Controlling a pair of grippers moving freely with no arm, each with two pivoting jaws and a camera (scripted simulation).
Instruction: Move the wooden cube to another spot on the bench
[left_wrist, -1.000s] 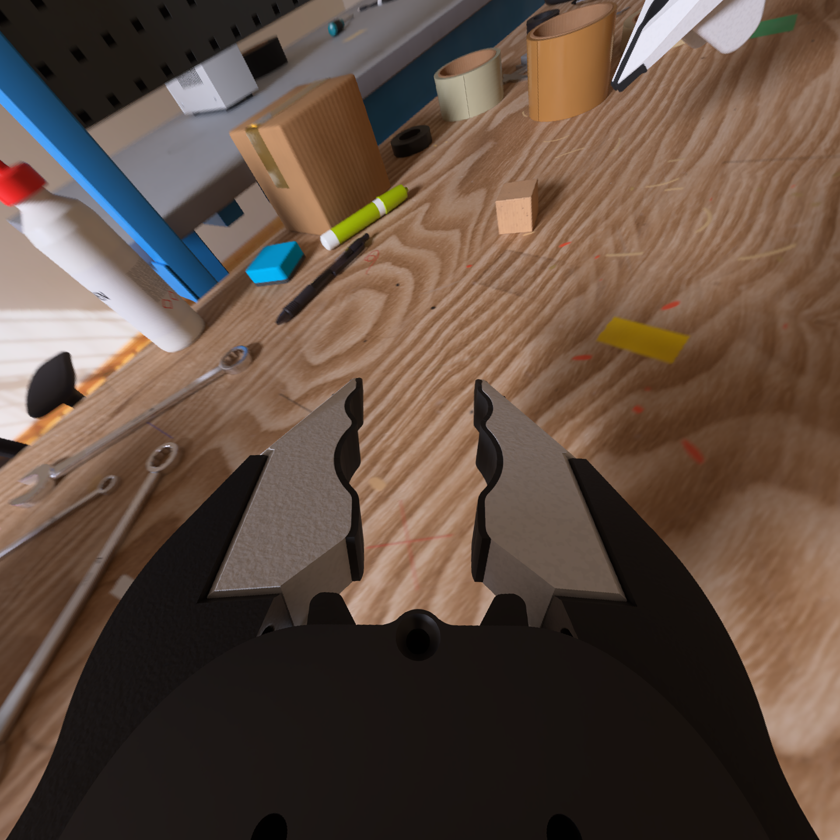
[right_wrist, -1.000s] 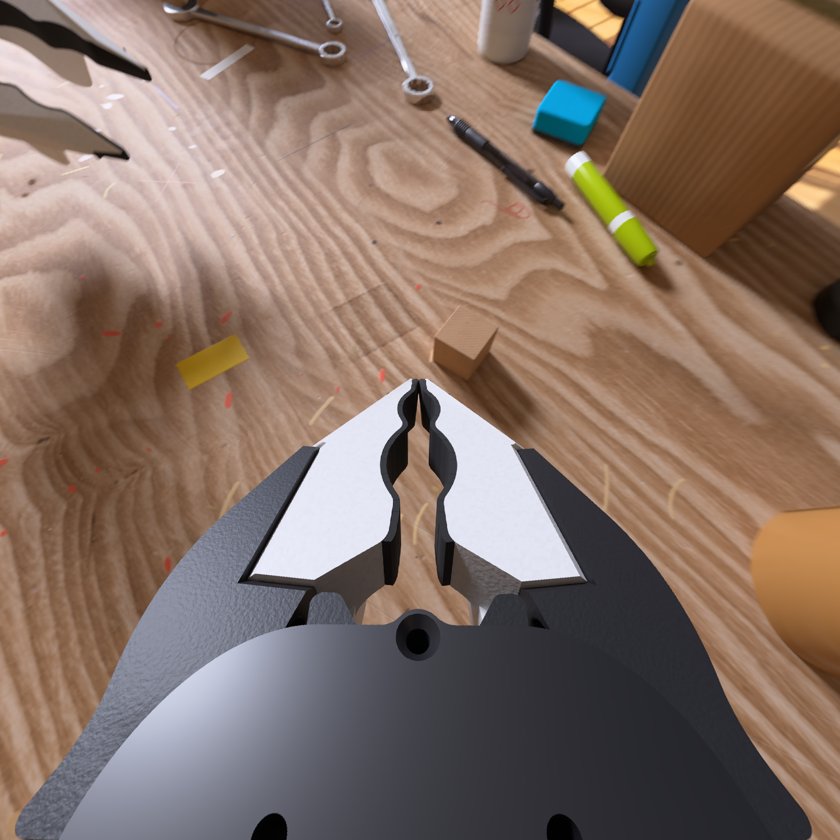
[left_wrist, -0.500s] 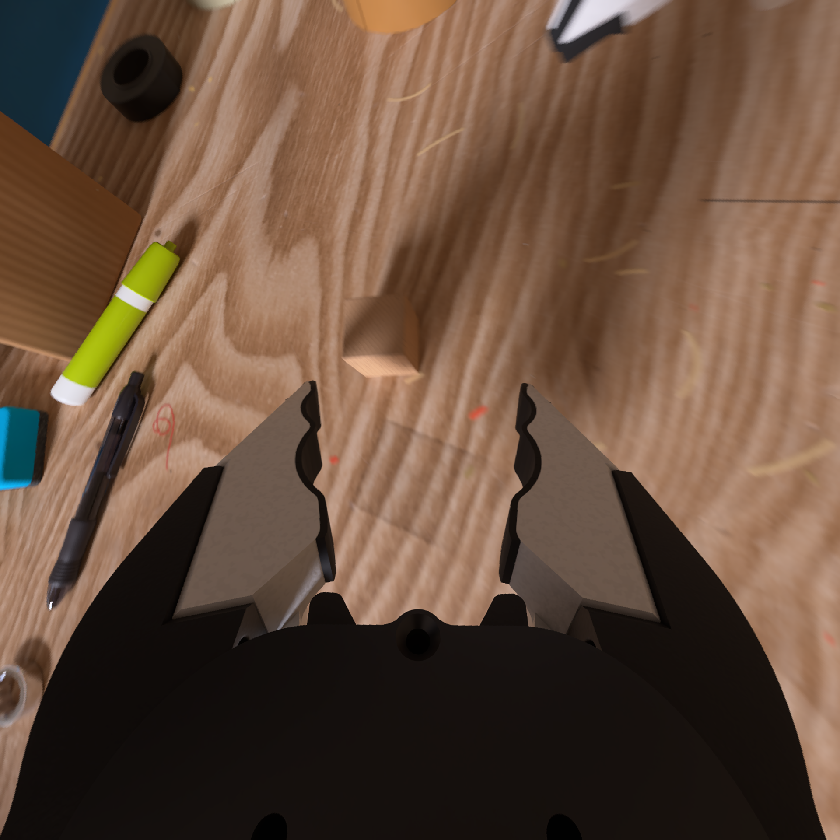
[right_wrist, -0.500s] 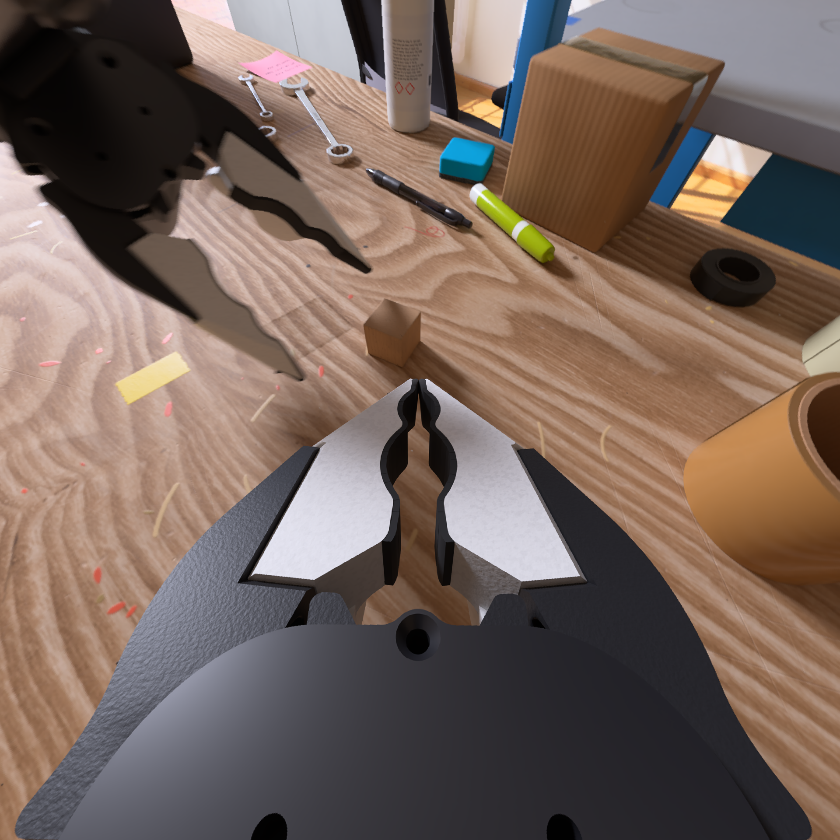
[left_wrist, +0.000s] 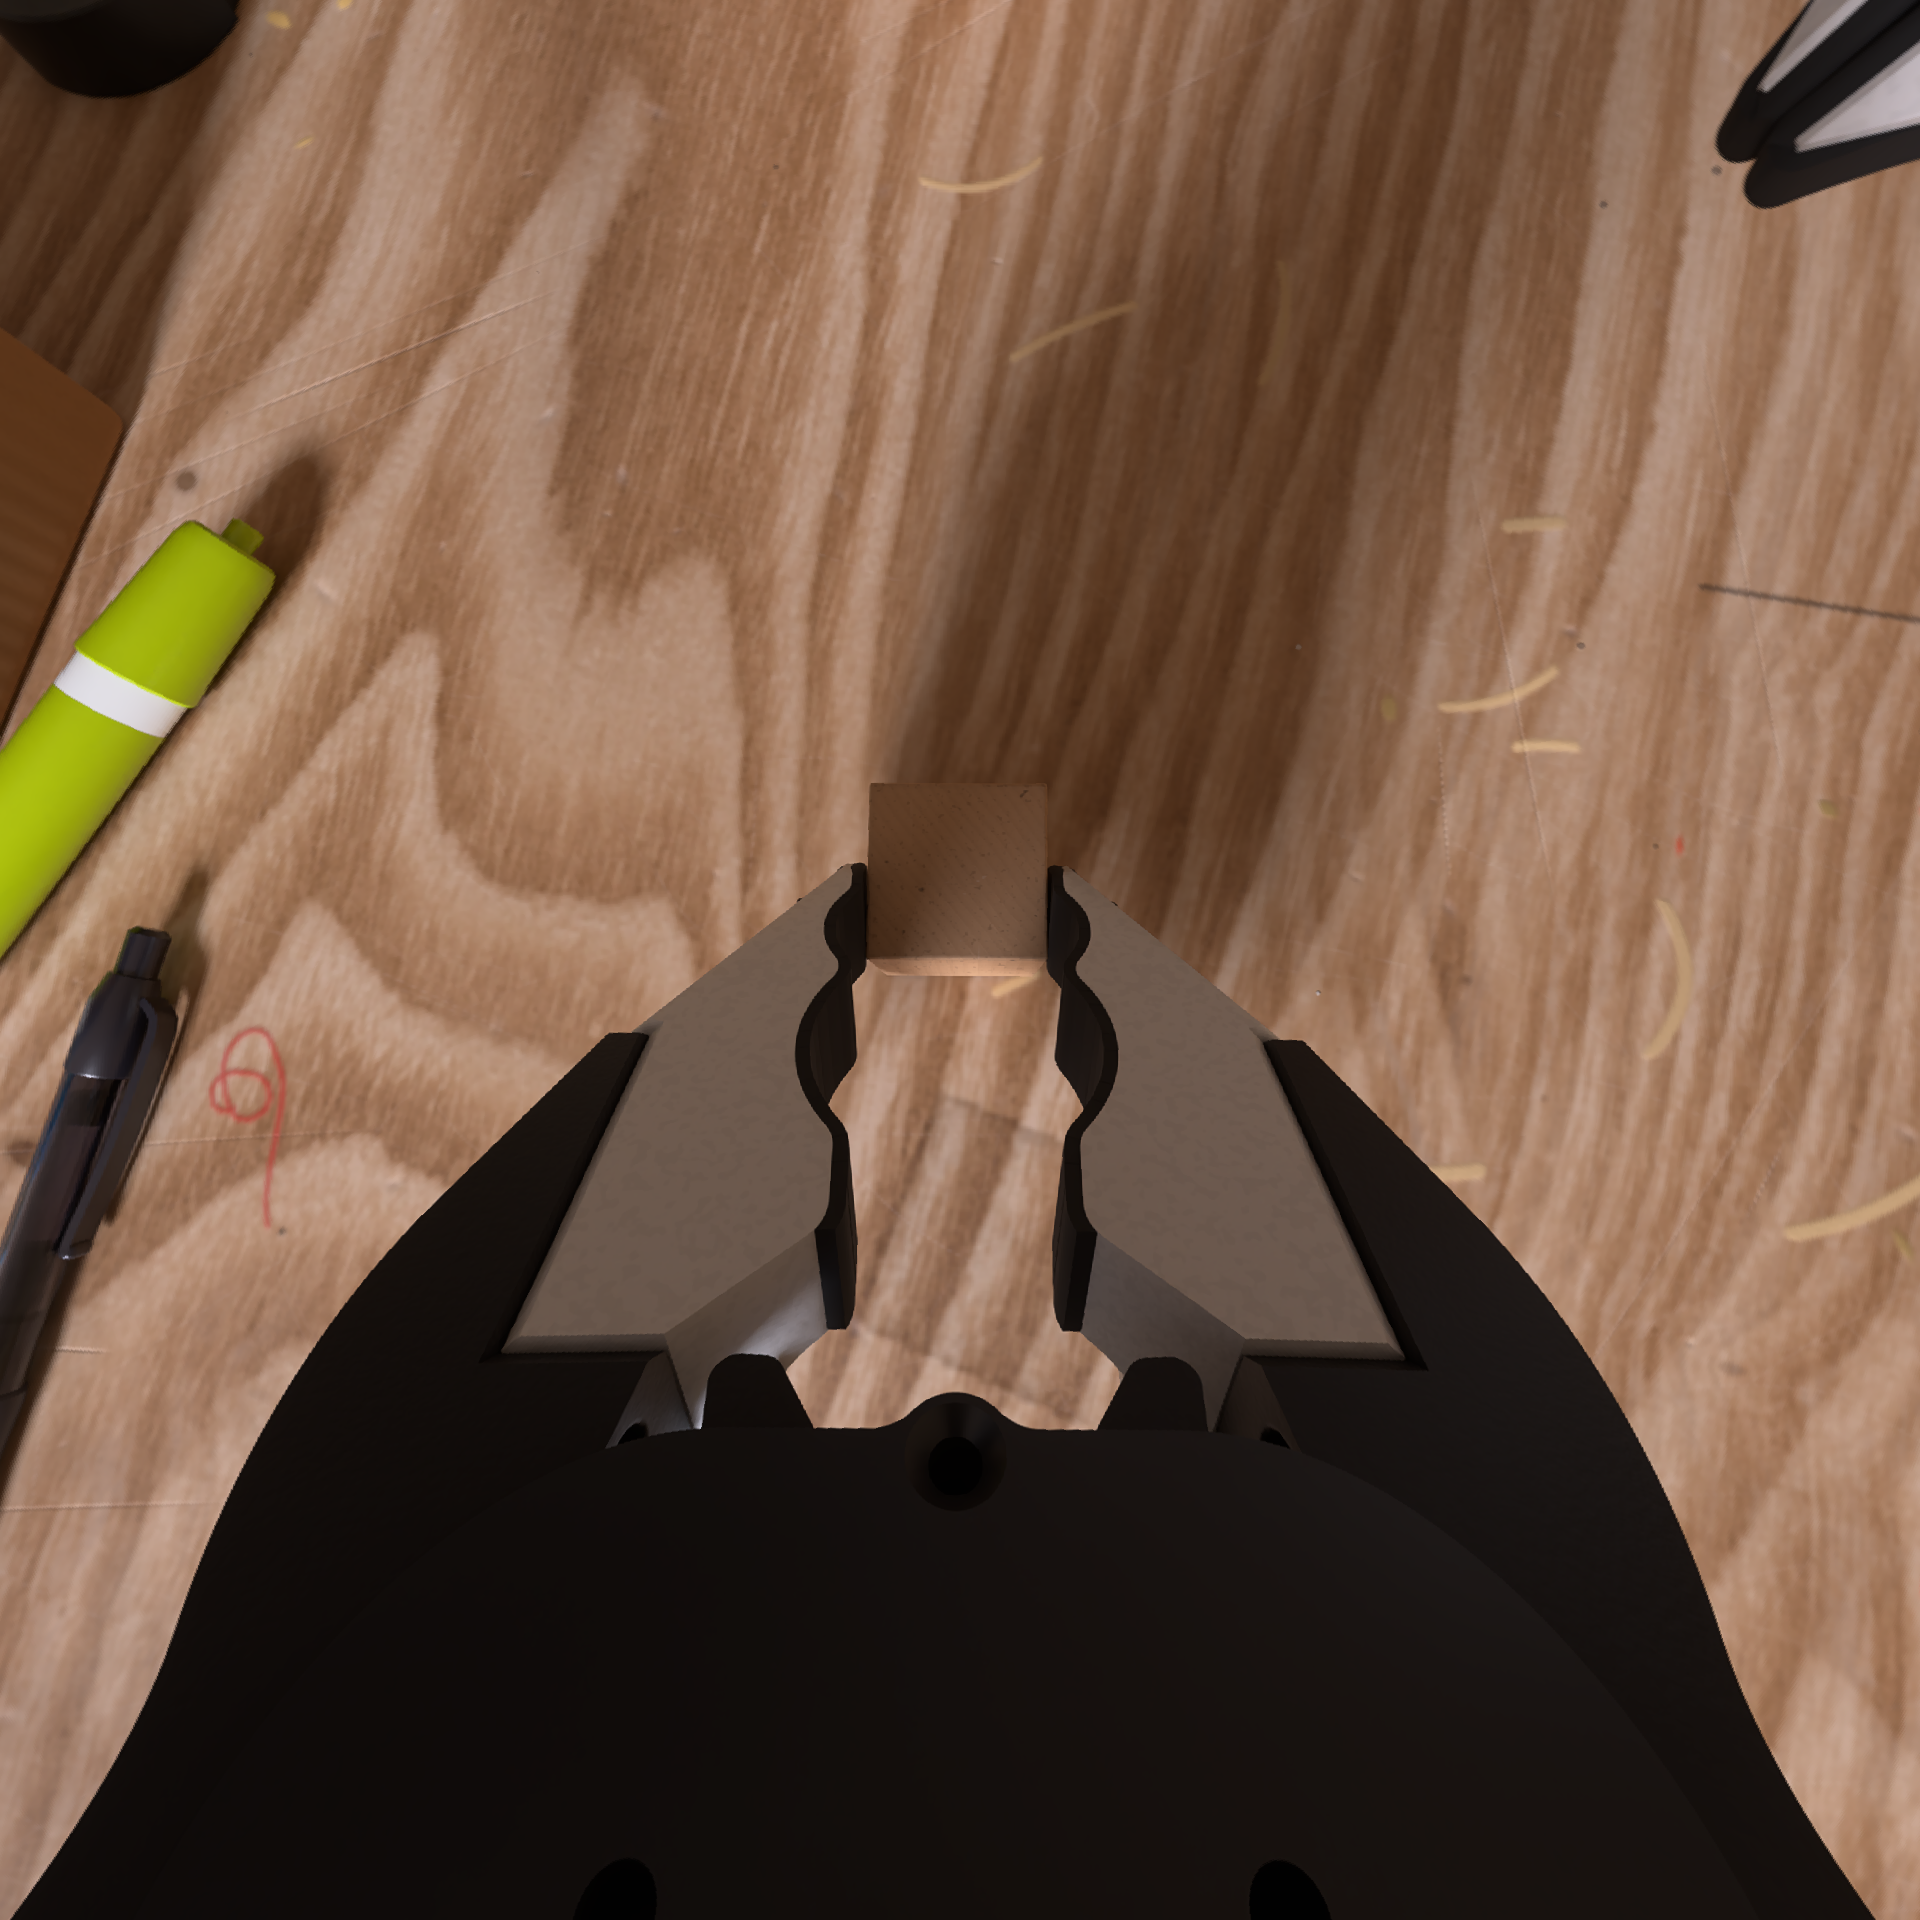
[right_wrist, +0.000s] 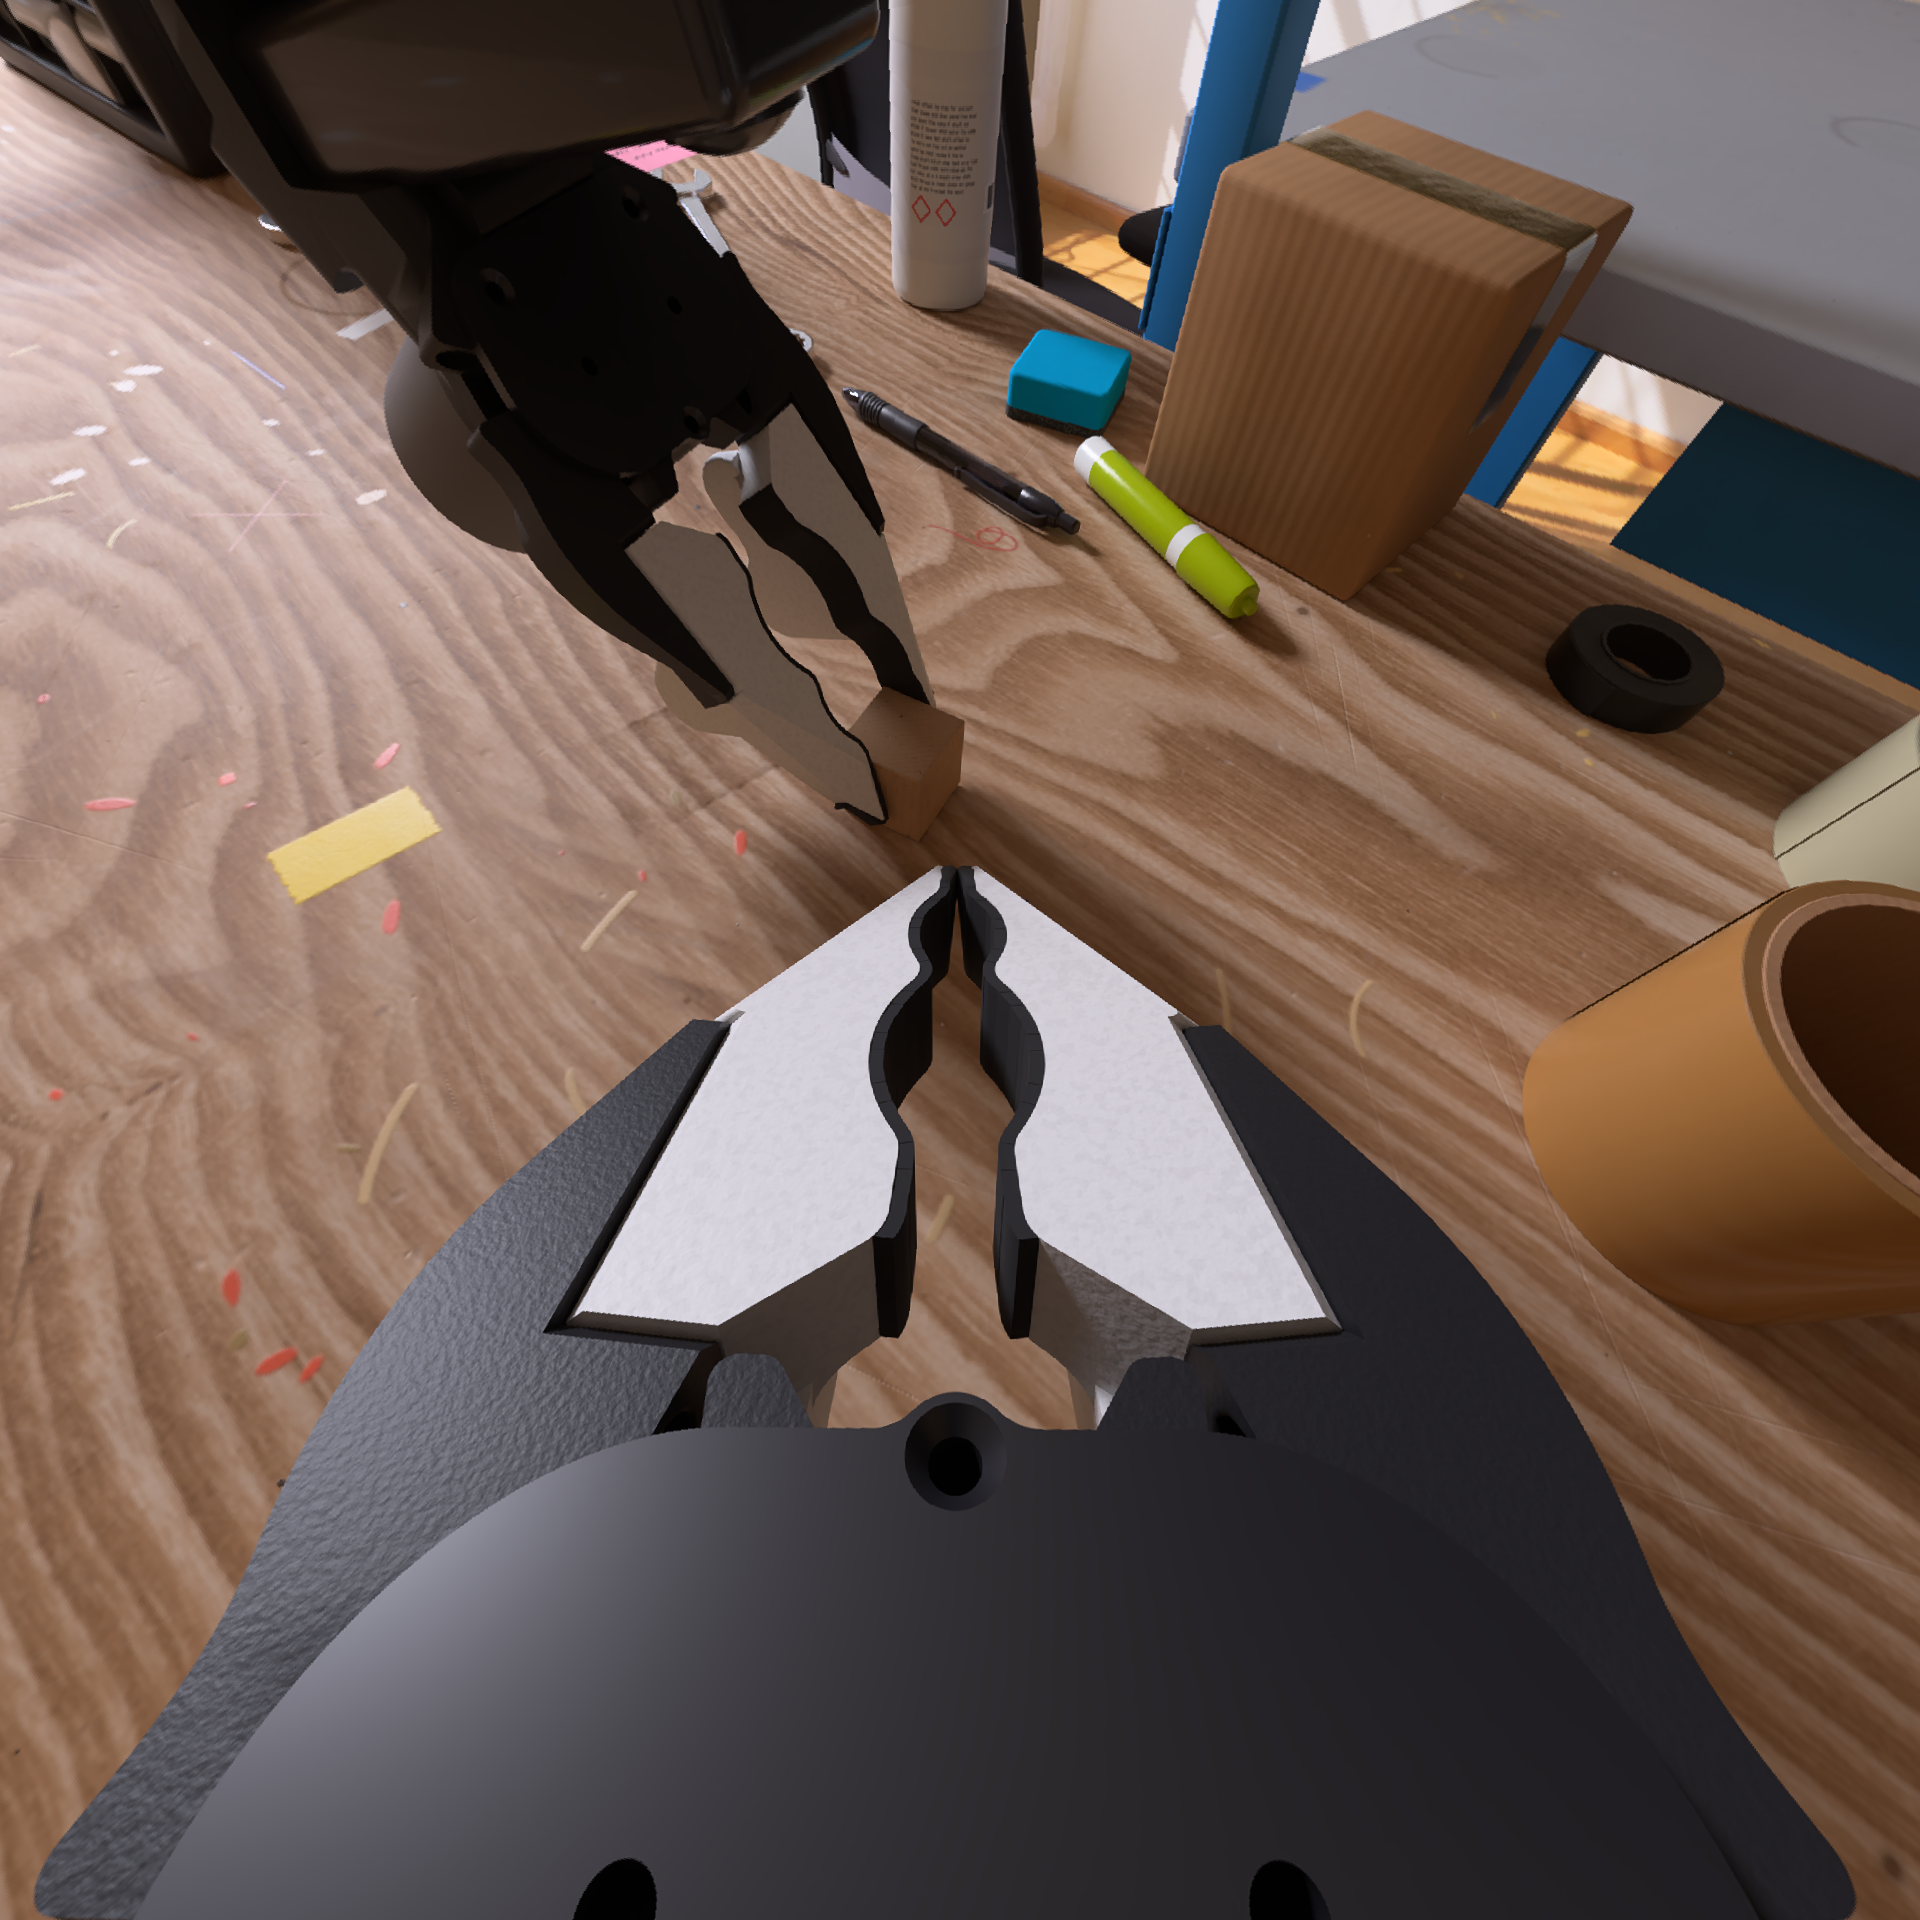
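The wooden cube (left_wrist: 956, 883) stands on the wooden bench (left_wrist: 1299, 416). My left gripper (left_wrist: 956, 878) points down at it, and its two fingertips press the cube's left and right sides. The right wrist view shows the same: the left gripper (right_wrist: 896, 756) straddles the cube (right_wrist: 928, 764), which rests on the bench (right_wrist: 1247, 831). My right gripper (right_wrist: 956, 873) is shut and empty, a short way in front of the cube. Its tips also show in the left wrist view (left_wrist: 1818, 114) at the top right.
A green marker (right_wrist: 1164, 525), a black pen (right_wrist: 956, 462), a blue eraser (right_wrist: 1068, 379), a cardboard box (right_wrist: 1351, 343) and a white bottle (right_wrist: 940, 156) lie beyond the cube. A black tape roll (right_wrist: 1631, 665) and an orange roll (right_wrist: 1745, 1101) are at the right. A yellow strip (right_wrist: 353, 842) lies left.
My left gripper has come forward and down over the cube and closed its fingers onto its sides. My right gripper has stayed shut and tilted up a little.
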